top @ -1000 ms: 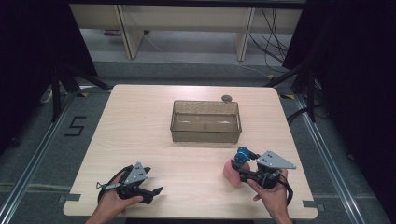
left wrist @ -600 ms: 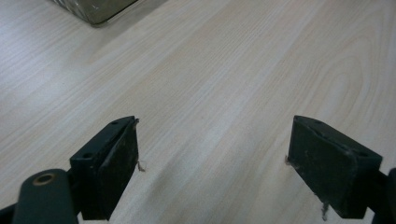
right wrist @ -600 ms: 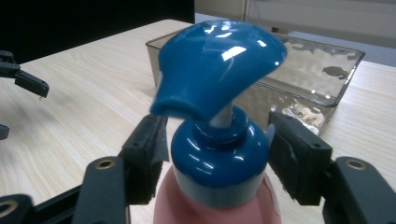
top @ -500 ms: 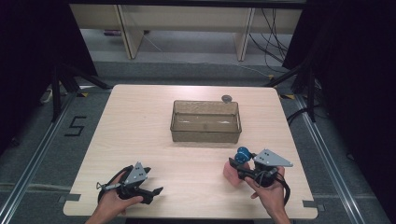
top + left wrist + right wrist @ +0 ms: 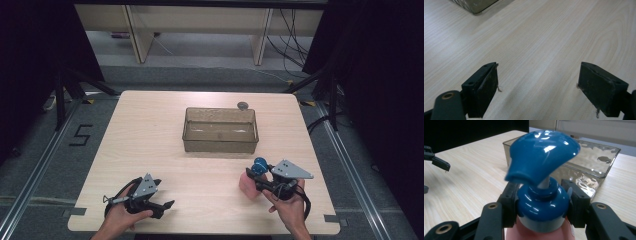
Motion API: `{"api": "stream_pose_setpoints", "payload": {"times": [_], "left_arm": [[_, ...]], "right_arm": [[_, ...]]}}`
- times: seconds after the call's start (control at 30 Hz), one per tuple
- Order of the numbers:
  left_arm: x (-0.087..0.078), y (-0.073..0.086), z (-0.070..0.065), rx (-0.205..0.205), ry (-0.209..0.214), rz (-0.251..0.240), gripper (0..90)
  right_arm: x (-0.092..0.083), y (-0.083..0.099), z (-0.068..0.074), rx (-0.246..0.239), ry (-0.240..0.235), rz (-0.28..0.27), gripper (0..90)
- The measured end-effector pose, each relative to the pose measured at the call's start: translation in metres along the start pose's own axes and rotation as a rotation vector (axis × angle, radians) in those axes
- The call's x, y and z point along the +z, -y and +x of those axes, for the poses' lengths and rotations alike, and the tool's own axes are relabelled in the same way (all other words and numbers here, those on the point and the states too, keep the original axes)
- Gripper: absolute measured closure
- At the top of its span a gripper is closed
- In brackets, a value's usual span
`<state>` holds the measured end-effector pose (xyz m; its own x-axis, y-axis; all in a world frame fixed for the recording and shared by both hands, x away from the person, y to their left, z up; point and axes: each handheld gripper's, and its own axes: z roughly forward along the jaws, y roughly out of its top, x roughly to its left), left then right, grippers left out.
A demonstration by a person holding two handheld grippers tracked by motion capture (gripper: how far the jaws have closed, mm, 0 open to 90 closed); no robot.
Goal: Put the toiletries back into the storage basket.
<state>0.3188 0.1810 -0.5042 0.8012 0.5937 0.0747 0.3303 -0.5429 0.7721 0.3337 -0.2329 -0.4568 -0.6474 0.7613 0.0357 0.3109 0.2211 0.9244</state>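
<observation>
Right tongs (image 5: 541, 205): have just been closing, now clamped on the blue collar of the pink pump bottle (image 5: 250, 184), which stands at the table (image 5: 150, 130) front, near the clear bin (image 5: 220, 131).
Left tongs (image 5: 537, 90): apart, empty, over bare table.
Risk: glossy round collar may slip or swivel; the heavy bottle could tilt when lifted.

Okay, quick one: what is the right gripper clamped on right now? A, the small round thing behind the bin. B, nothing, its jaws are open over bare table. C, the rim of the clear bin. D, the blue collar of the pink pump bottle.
D: in the right gripper view the right gripper has both jaws pressed against the blue collar of the pink pump bottle, just under the pump head, having just closed there.
</observation>
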Motion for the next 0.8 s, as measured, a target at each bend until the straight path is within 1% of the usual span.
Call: {"api": "stream_pose_setpoints", "payload": {"times": [0.03,0.07,0.13,0.17,0.2,0.23,0.27,0.3,0.37,0.4,0.43,0.47,0.5,0.53,0.57,0.6,0.63,0.67,0.7,0.73,0.77,0.8], "left_arm": [[0.001,0.0,-0.002,-0.015,0.012,-0.014,16.0],[-0.001,0.0,-0.002,0.0,0.01,0.001,16.2],[-0.002,0.0,-0.002,0.003,0.011,-0.001,16.3],[-0.003,0.001,-0.002,-0.004,0.012,-0.005,16.4],[-0.002,0.001,-0.003,-0.019,0.004,-0.026,16.4],[-0.002,0.001,-0.003,-0.019,0.004,-0.026,16.4],[-0.003,0.001,0.0,0.004,0.002,-0.01,16.4],[-0.003,0.001,0.0,0.004,-0.006,-0.015,16.4],[-0.004,0.0,0.0,0.003,0.005,-0.012,16.4],[-0.004,0.0,-0.001,0.003,0.007,-0.01,16.5],[-0.004,0.0,-0.001,-0.003,0.011,-0.003,16.5],[-0.002,0.0,-0.001,-0.006,0.001,-0.015,16.5],[-0.003,0.0,-0.002,-0.004,0.008,-0.008,16.5],[-0.002,0.0,-0.002,-0.01,0.008,-0.009,16.5],[-0.001,0.001,-0.002,-0.02,0.014,-0.019,16.5],[-0.001,0.001,-0.002,-0.022,0.013,-0.019,16.5],[-0.002,0.001,-0.001,-0.005,0.008,-0.005,16.5],[-0.002,0.001,-0.001,-0.002,0.0,-0.009,16.5],[-0.002,0.001,-0.001,-0.003,-0.001,-0.008,16.5],[-0.002,0.001,-0.001,-0.005,0.0,-0.008,16.5],[-0.002,0.001,-0.001,-0.002,0.005,-0.002,16.5],[-0.002,0.001,-0.001,-0.007,-0.001,-0.005,16.5]], "right_arm": [[0.001,0.0,0.0,-0.018,0.01,-0.009,52.4],[0.0,-0.001,0.001,-0.017,0.019,-0.006,52.9],[0.0,-0.001,0.003,-0.023,0.026,-0.001,53.2],[-0.001,-0.001,0.006,0.003,0.03,0.015,53.3],[-0.001,-0.001,0.007,0.006,0.04,0.01,53.3],[0.0,-0.001,0.007,0.008,0.035,-0.002,53.3],[-0.001,-0.002,0.006,-0.011,0.041,0.008,53.4],[-0.001,-0.002,0.006,-0.011,0.041,0.008,53.4],[0.0,-0.002,0.006,-0.008,0.04,0.005,53.4],[-0.001,-0.002,0.007,-0.008,0.05,0.008,53.5],[-0.001,-0.002,0.006,-0.01,0.048,0.004,53.5],[-0.002,-0.004,0.005,-0.019,0.055,-0.001,53.5],[-0.002,-0.004,0.005,-0.019,0.055,-0.001,53.5],[-0.003,-0.004,0.006,0.014,0.049,-0.002,53.5],[-0.003,-0.005,0.006,0.01,0.047,-0.02,53.5],[-0.004,-0.007,0.005,-0.002,0.055,-0.026,53.5],[-0.006,-0.009,0.006,0.007,0.044,-0.019,53.5],[-0.007,-0.01,0.005,-0.008,0.053,-0.016,53.6],[-0.005,-0.011,0.004,-0.016,0.05,-0.032,53.5],[-0.006,-0.013,0.005,0.004,0.047,-0.018,53.6],[-0.006,-0.014,0.004,-0.023,0.057,-0.026,53.6],[-0.006,-0.015,0.004,-0.022,0.058,-0.021,53.6]]}}
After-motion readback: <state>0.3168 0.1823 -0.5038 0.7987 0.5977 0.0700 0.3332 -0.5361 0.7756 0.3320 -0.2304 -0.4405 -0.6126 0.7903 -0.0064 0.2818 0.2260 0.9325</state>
